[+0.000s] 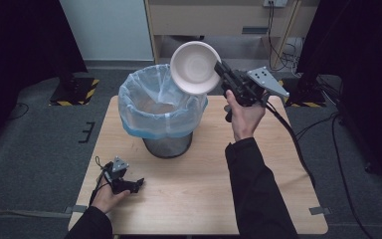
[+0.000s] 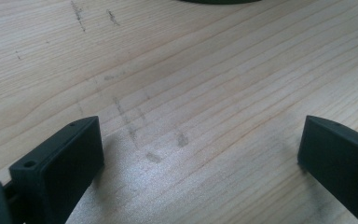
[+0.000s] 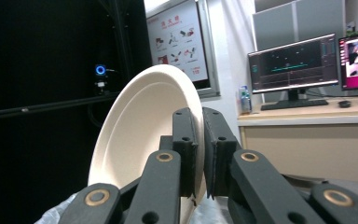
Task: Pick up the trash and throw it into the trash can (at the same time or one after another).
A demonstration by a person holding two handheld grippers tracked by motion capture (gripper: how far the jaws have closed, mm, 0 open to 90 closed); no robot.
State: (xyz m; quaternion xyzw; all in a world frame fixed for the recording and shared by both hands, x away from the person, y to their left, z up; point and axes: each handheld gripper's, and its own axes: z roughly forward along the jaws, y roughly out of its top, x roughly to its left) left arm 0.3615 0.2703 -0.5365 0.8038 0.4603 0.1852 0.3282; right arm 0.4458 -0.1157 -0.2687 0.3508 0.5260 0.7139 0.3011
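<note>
A cream paper bowl (image 1: 195, 67) hangs tilted on its side above the far right rim of a mesh waste bin (image 1: 166, 144) lined with a pale blue bag (image 1: 144, 107). My right gripper (image 1: 220, 69) is shut on the bowl's rim, held up by a hand in a dark sleeve. In the right gripper view the bowl (image 3: 140, 135) stands on edge with its rim pinched between the right gripper's (image 3: 199, 154) jaws. My left gripper (image 1: 137, 183) rests low over the wooden table (image 1: 204, 184) at the near left. Its jaws (image 2: 198, 158) stand wide apart over bare wood.
The bin stands at the middle of the table's far half. Black stands with striped bases (image 1: 74, 89) flank the table on the floor. Cables (image 1: 338, 149) trail along the right side. A desk with monitors (image 3: 293, 65) lies beyond the bowl.
</note>
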